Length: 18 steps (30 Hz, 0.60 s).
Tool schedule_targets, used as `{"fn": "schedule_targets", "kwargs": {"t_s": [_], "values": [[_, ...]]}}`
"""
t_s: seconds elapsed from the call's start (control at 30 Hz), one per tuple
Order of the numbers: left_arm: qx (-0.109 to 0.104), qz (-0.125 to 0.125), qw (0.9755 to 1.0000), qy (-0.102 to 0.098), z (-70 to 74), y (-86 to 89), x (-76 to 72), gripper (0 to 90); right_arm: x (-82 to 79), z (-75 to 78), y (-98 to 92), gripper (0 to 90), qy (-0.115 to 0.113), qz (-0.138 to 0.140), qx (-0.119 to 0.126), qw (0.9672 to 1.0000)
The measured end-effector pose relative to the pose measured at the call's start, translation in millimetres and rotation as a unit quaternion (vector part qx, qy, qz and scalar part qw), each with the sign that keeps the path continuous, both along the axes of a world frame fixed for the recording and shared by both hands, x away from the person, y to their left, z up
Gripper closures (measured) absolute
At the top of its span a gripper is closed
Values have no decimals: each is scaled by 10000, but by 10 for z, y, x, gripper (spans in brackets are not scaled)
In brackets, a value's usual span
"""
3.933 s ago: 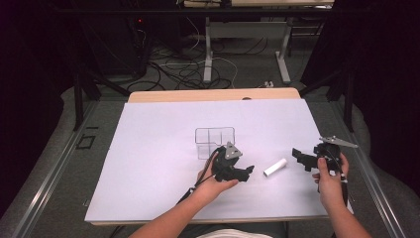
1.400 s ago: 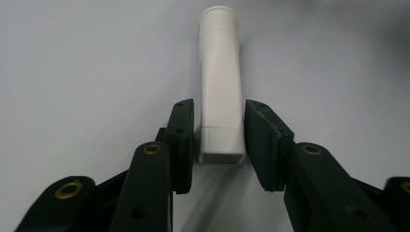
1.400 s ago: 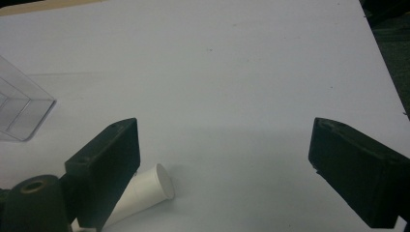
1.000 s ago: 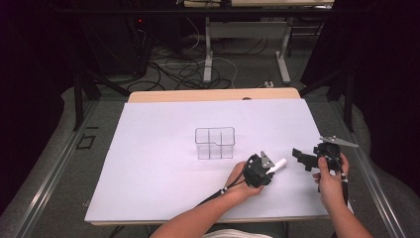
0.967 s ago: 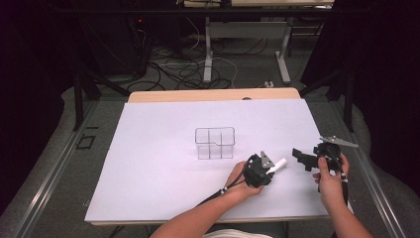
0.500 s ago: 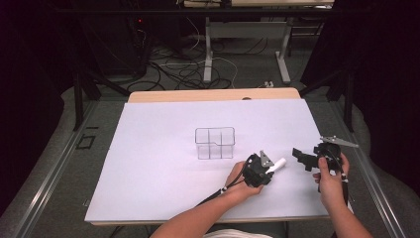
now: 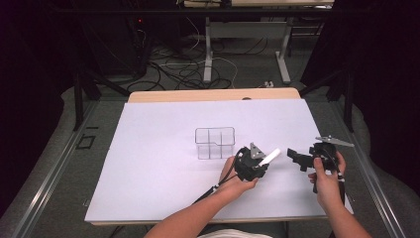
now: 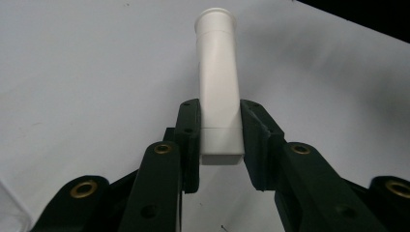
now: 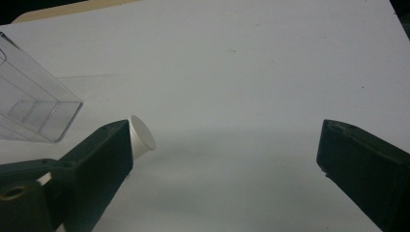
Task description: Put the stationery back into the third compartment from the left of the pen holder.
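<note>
Two jaws of my left gripper [image 8: 220, 145] pinch the squared end of a white plastic tube [image 8: 218, 92], seemingly light, rigid and smooth, just right of the clear divided box [image 7: 215, 143], while my right gripper [image 9: 227, 169] is spread wide.

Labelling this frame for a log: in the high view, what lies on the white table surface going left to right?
Clear divided box → left claw gripping the white tube → right claw, open.
</note>
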<state>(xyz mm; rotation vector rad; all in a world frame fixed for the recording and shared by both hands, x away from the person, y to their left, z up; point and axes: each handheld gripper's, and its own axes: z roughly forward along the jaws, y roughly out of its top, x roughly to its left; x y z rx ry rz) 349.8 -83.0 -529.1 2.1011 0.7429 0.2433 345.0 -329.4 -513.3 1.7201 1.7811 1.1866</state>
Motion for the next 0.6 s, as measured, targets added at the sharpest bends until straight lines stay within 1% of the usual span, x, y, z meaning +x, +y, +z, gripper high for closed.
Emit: {"fn": "schedule_targets", "kwargs": {"t_s": [0.03,0.07,0.1,0.17,0.2,0.23,0.3,0.33,0.4,0.43,0.47,0.5,0.53,0.57,0.6], "values": [[-6,42,10000,-26,22,23,5,712,1,-3,11,5,-28,14,-71,10000],[-93,64,9999,-23,35,45,10,713,2,-1,30,0,-20,31,-78,10000],[-114,95,9999,-38,53,70,16,712,0,1,57,0,5,21,-83,10000],[-168,144,9997,-29,85,120,28,712,0,-2,96,0,-29,-1,-228,9997],[-215,187,9996,-33,98,142,33,712,-3,2,125,0,6,-13,-194,9998],[-236,213,9995,-22,113,167,41,712,1,-3,136,0,-7,31,-200,9998],[-275,297,9992,-4,141,222,50,712,5,3,165,0,19,5,-80,10000],[-352,347,9988,-3,152,245,52,712,8,8,170,0,32,34,20,10000],[-403,419,9983,-20,181,302,61,712,11,24,187,0,53,-23,151,9999],[-409,450,9981,-29,197,332,62,712,11,33,201,0,72,-56,265,9996],[-423,484,9979,-41,211,362,59,712,14,36,209,0,53,-45,319,9995],[-444,504,9977,-65,223,391,64,712,22,34,213,0,22,-15,272,9996],[-469,548,9974,-59,239,420,64,712,21,40,223,0,61,36,276,9996],[-463,568,9973,-48,257,452,68,712,23,43,243,0,66,21,267,9996],[-526,608,9968,-36,265,478,65,712,25,44,248,0,42,84,223,9997]]}}
